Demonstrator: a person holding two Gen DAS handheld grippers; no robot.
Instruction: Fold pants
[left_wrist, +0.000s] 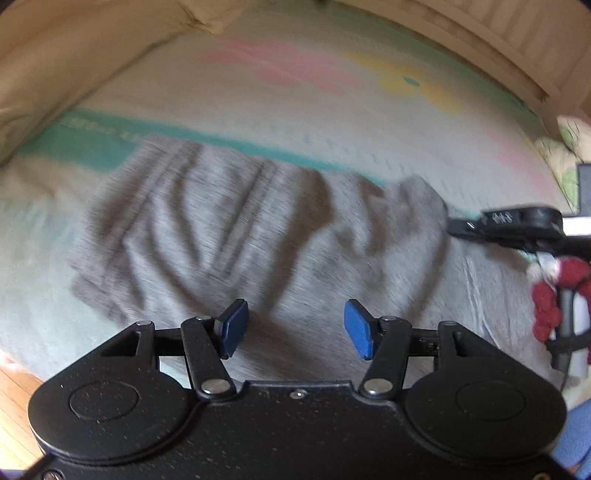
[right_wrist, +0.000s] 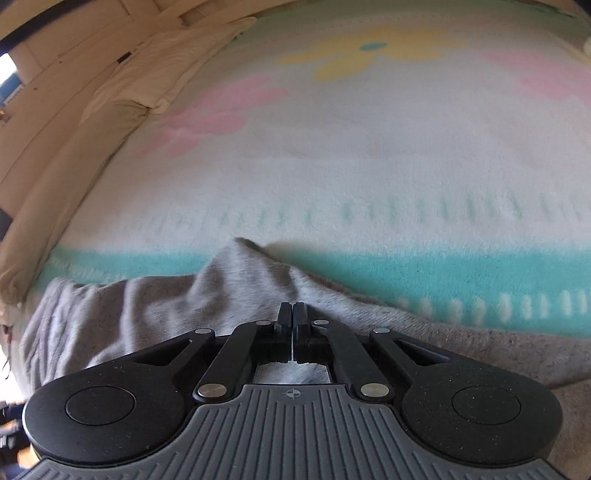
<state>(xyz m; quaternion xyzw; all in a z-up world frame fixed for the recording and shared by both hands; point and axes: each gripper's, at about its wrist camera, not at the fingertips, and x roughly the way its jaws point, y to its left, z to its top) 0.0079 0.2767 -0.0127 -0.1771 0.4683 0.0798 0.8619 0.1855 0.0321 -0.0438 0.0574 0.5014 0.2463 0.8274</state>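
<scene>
The right gripper (right_wrist: 292, 314) is clenching a raised ridge of the grey pants (left_wrist: 221, 229) at frame centre, while the left gripper (left_wrist: 295, 326) is hovering released; it should be pinching the near edge before folding.

My grey pants (left_wrist: 236, 221) lie on a cream blanket (right_wrist: 332, 155) patterned with a teal band, pink and yellow flowers. My left gripper (left_wrist: 295, 328) has blue pads (left_wrist: 232, 326); my right gripper (right_wrist: 292, 314) is black.

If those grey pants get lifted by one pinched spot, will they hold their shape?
Probably not: the pants lie rumpled in soft folds, so they'd droop. The right gripper pinches up only a small peak, suggesting thin, light cloth.
</scene>
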